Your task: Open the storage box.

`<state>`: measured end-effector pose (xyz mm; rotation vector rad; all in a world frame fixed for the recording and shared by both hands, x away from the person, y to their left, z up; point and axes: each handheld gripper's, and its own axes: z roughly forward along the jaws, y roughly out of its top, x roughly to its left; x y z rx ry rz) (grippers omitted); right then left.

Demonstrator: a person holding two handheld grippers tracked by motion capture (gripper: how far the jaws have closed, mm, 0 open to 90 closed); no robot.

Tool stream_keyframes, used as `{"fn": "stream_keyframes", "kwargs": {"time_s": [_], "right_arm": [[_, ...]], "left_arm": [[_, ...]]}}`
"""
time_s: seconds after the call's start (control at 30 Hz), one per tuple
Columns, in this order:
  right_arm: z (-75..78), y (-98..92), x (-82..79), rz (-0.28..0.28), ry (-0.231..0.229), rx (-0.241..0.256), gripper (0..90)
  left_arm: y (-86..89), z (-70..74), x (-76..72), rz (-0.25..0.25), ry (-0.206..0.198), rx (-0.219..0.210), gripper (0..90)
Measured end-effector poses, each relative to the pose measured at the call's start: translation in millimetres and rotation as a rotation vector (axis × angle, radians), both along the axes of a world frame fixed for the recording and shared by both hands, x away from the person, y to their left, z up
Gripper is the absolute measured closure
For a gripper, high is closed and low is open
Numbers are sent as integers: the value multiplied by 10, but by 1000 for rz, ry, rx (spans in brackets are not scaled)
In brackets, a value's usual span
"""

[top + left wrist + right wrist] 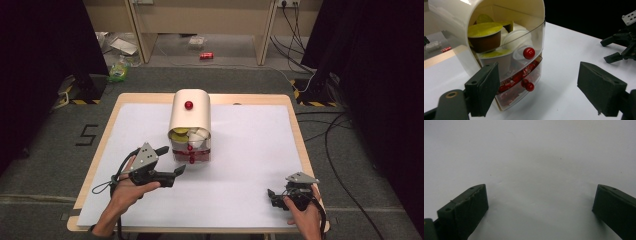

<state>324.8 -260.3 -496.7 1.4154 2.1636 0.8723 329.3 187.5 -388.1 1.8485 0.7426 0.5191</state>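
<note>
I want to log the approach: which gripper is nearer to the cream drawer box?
Left. The left gripper is open just beside the drawer box, near its front. The right gripper is open far off at the table's near right corner.

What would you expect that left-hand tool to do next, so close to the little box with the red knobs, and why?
Probably ease forward and close on a red ball knob of the cream arched plastic organiser. The left tool stands open just in front of its clear drawers, holding nothing. The upper drawer is packed with yellow-lidded pods and looks shut. The right tool rests open, far off on the white tabletop.
</note>
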Motion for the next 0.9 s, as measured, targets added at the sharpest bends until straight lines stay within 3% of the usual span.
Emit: {"fn": "stream_keyframes", "kwargs": {"time_s": [0.5,0.9], "right_arm": [[-1,-1,1,1,0,1,2],[-1,0,1,0,0,2,2]], "left_arm": [[-155,190,141,-34,-30,16,182],[-219,227,220,-31,-40,22,181]]}}
